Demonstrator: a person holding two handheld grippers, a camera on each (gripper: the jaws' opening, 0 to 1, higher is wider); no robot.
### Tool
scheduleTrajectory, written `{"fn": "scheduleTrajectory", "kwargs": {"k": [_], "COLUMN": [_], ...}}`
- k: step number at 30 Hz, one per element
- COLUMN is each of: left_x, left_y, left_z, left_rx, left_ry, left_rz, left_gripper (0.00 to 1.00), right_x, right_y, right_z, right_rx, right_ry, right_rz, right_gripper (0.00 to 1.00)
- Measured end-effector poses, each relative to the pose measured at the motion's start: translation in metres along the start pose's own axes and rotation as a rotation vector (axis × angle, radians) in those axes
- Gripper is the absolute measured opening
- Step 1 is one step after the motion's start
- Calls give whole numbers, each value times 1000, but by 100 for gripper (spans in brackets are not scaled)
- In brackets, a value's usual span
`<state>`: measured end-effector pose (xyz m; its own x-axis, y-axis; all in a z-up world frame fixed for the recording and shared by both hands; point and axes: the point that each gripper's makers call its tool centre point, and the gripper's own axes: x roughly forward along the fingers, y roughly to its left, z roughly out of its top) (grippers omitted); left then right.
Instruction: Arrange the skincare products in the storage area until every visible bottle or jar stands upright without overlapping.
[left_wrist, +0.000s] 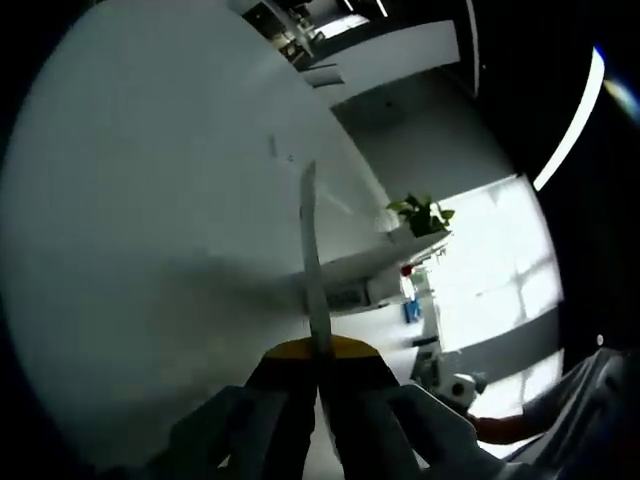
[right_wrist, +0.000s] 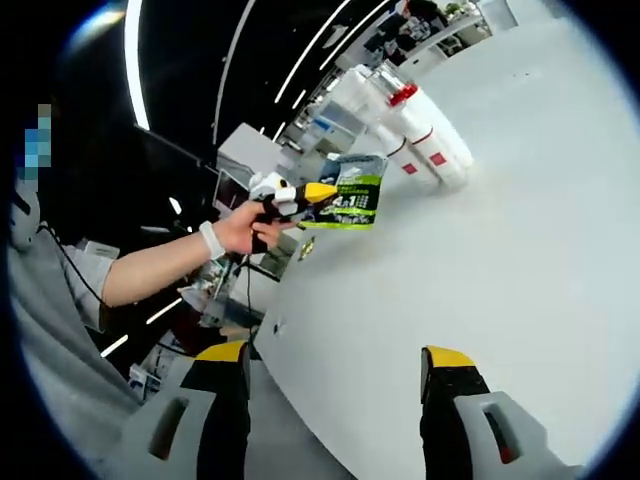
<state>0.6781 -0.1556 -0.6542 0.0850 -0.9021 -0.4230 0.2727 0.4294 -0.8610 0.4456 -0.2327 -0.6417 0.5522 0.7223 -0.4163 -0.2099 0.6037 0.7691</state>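
Sachet (right_wrist: 352, 194) in left tool (right_wrist: 318, 192) above table (right_wrist: 520, 250), bottles (right_wrist: 425, 135) just beyond.

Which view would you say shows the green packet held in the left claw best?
The right gripper view: the green packet shows its printed face, pinched by the left claw. The left gripper view catches the packet only edge-on, a thin strip.

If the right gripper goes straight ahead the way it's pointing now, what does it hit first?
Probably the bare white tabletop: the open right gripper aims across it, well clear of the green-and-white sachet and the white bottles with red labels. Depth is uncertain.
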Motion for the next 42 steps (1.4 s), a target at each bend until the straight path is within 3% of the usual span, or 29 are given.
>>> {"fn": "scheduleTrajectory", "kwargs": {"k": [9, 15, 24, 31, 35, 40, 42], "left_x": [23, 31, 41, 44, 40, 39, 36], "left_y": [10, 17, 19, 23, 31, 29, 31], "left_z": [-7, -4, -3, 0, -1, -4, -3], "left_rx": [-22, -36, -51, -45, 38, 34, 91], "left_ry": [26, 24, 40, 64, 101, 134, 154], "left_rz": [9, 28, 48, 140, 229, 282, 320], "left_gripper": [0, 0, 0, 2, 6, 23, 28], "right_x": [-4, -2, 1, 2, -1, 0, 1], "right_y": [-10, -13, -7, -9, -13, -10, -7], "right_z": [5, -1, 0, 3, 0, 0, 0], "right_rx": [23, 43, 63, 61, 73, 90, 85], "right_ry": [-25, -21, -33, -39, -37, -49, -43], "right_rz": [-26, -32, -14, -13, -18, -1, 5], "right_gripper": [66, 64, 65, 65, 66, 67, 68]}}
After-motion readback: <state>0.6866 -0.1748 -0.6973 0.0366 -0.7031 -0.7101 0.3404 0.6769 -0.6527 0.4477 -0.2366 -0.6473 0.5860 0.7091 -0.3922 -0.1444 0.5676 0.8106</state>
